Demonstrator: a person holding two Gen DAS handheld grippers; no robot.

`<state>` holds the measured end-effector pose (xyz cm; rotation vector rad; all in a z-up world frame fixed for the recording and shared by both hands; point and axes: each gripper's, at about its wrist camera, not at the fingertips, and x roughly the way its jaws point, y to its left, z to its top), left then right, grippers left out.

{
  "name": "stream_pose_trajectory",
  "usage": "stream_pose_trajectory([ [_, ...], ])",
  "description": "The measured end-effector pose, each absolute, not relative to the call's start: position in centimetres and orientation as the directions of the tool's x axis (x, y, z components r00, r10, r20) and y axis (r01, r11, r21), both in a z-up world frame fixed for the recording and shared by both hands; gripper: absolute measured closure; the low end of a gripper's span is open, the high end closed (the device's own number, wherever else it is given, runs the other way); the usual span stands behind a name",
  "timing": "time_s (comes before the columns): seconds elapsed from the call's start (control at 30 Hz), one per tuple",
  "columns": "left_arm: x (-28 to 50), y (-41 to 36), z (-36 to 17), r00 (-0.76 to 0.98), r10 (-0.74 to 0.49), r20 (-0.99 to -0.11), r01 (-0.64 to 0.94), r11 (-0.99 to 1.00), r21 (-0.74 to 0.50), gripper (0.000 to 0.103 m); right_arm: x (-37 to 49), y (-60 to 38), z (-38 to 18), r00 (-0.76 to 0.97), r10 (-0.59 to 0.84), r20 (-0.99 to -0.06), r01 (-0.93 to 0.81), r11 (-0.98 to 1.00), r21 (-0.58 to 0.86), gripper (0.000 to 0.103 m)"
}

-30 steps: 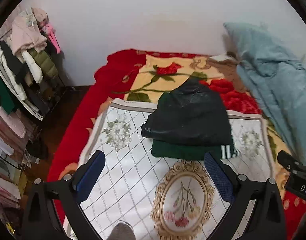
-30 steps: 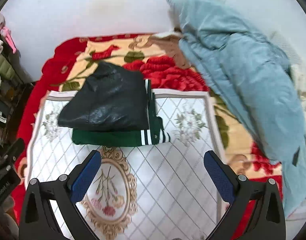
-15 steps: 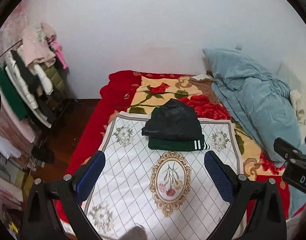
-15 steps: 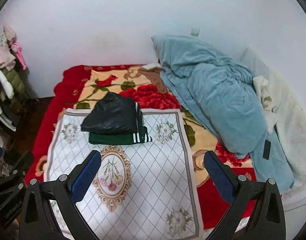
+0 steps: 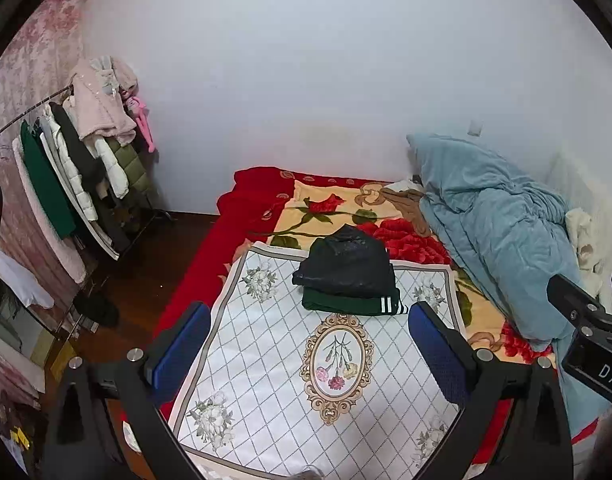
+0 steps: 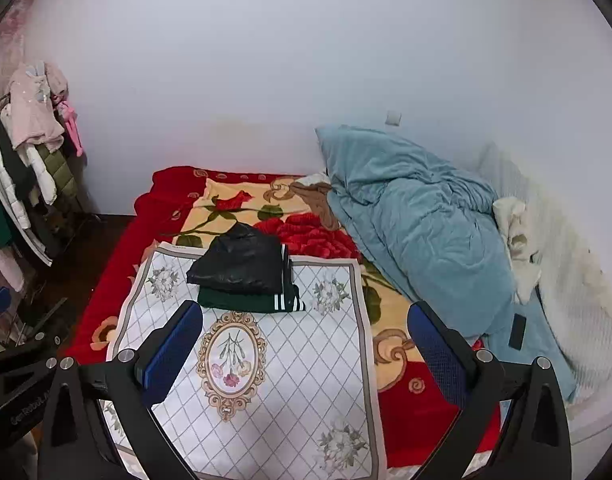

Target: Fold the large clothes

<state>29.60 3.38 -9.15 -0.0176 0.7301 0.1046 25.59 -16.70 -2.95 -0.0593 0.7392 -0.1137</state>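
Folded black jacket [image 5: 346,266] atop green garment [image 5: 348,304] at the mat's [image 5: 266,360] twelve o'clock edge, likely soft, slippery, best gripped at hems; left gripper [image 5: 306,344] and right gripper [image 6: 306,344] gape empty.

Folded black garment [image 6: 240,260] stacked on green garment [image 6: 246,302]; jaws apart.

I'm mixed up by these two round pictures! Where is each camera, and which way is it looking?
Left wrist: sits on the left tool, above the near bed edge, facing the folded clothes; its blue fingers and the right tool's body show.
Right wrist: sits on the right tool, facing the same way, further right; its blue fingers show.
Both share the folded clothes, the white mat, the blue quilt and the clothes rack.
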Motion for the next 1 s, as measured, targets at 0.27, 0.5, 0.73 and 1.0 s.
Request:
stream_pose_trajectory([
  [0.27, 28.2, 3.9, -8.4, 0.751, 0.095, -0.653, -0.116, 0.993, 0.012, 0.002, 23.6, -16.4, -1.6, 0.752, -0.108, -0.65, 0.06, 0.994, -0.096, 0.0],
  [0.5, 27.0, 4.2, -7.9, 0.764, 0.1, -0.638, -0.122, 0.992, 0.009, 0.002, 22.6, -16.3, -1.2, 0.761, -0.109, -0.639, 0.062, 0.993, -0.097, 0.0],
  [0.73, 26.4, 4.1, -7.5, 0.773, 0.097, -0.627, -0.118, 0.993, 0.009, 0.002, 22.0, -16.3, -0.7, 0.765, -0.106, -0.635, 0.061, 0.994, -0.093, 0.0],
  [1.0, 26.2, 4.2, -7.3, 0.773, 0.099, -0.626, -0.121, 0.993, 0.008, 0.002, 22.2, -16.0, 0.0, 0.765, -0.089, -0.638, 0.04, 0.995, -0.09, 0.0],
])
